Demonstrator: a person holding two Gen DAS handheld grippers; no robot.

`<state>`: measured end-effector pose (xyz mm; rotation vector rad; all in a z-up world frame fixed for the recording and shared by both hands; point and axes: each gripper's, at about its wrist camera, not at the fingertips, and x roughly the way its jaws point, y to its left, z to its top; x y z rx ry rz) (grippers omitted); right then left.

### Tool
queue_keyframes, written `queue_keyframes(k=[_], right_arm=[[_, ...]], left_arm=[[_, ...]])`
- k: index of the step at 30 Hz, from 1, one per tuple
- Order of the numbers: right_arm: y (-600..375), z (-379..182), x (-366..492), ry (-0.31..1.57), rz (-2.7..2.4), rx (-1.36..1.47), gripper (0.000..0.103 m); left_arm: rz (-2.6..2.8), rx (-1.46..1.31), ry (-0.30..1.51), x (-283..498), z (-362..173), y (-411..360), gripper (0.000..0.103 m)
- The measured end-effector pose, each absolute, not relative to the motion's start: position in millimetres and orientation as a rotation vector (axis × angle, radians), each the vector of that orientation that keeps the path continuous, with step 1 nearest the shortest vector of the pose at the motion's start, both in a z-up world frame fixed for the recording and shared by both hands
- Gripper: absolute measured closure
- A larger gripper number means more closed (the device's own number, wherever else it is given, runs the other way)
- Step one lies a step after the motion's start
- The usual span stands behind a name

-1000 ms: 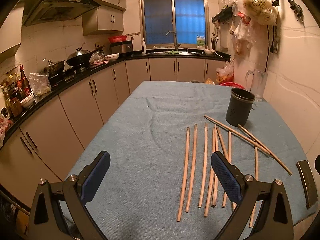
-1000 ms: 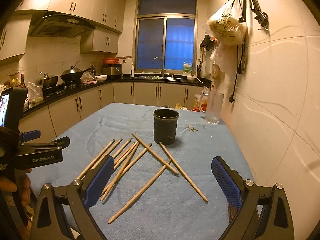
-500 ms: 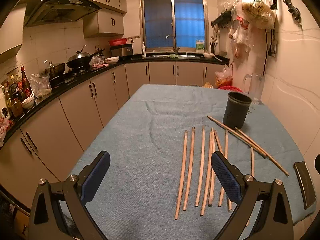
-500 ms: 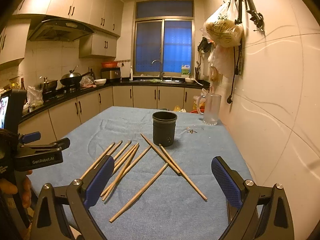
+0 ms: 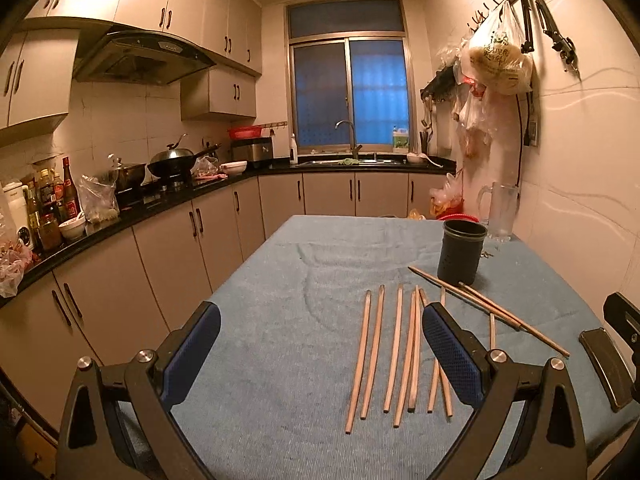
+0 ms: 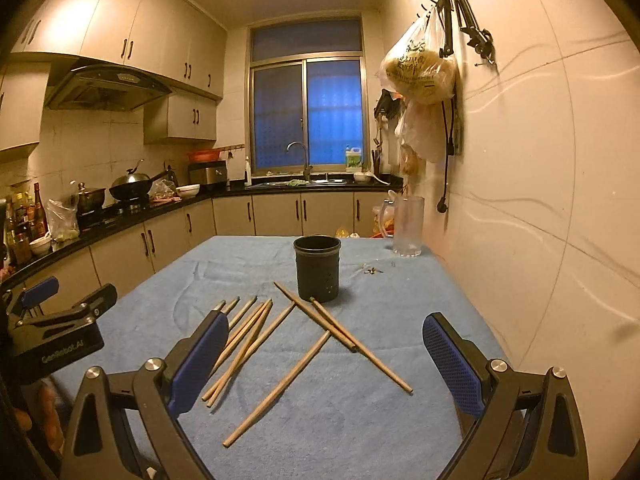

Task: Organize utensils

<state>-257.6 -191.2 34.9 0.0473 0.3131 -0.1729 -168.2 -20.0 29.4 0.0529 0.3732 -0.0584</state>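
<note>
Several wooden chopsticks [image 5: 398, 350] lie loose on a blue cloth-covered table [image 5: 280, 320]; they also show in the right wrist view [image 6: 280, 344], some crossed. A black round holder [image 5: 460, 254] stands upright behind them, seen too in the right wrist view [image 6: 317, 268]. My left gripper [image 5: 320, 354] is open and empty, held above the table's near edge, left of the chopsticks. My right gripper [image 6: 320, 364] is open and empty, held above the near end of the chopsticks.
A glass pitcher [image 6: 406, 224] stands at the far right by the wall [image 6: 540, 240]. Small metal bits [image 6: 372, 269] lie near the holder. Kitchen counters [image 5: 120, 216] run along the left. The left gripper's body [image 6: 60, 332] shows at the right wrist view's left edge.
Both grippers have tilted up and pulled back a little, so the chopsticks and holder sit lower and farther in both views. Nothing on the table has moved.
</note>
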Motion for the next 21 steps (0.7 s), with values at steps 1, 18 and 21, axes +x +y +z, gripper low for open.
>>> queue_keyframes(k=[1,18,21], right_arm=[[-190.7,34.6,-257.4,0.314,-0.172,0.046,0.004],[-191.8,27.9,-247.5,0.344,-0.163,0.046,0.004],[-191.3,26.5,-244.6,0.353,-0.162,0.043,0.004]], left_arm=[[-0.060,0.049,0.376,-168.2,29.2,-19.3,0.002],[-0.054,0.047,0.415,-158.0,21.1,-21.2,0.002],[-0.055,0.051,0.423,-154.4,19.1,-22.5,0.002]])
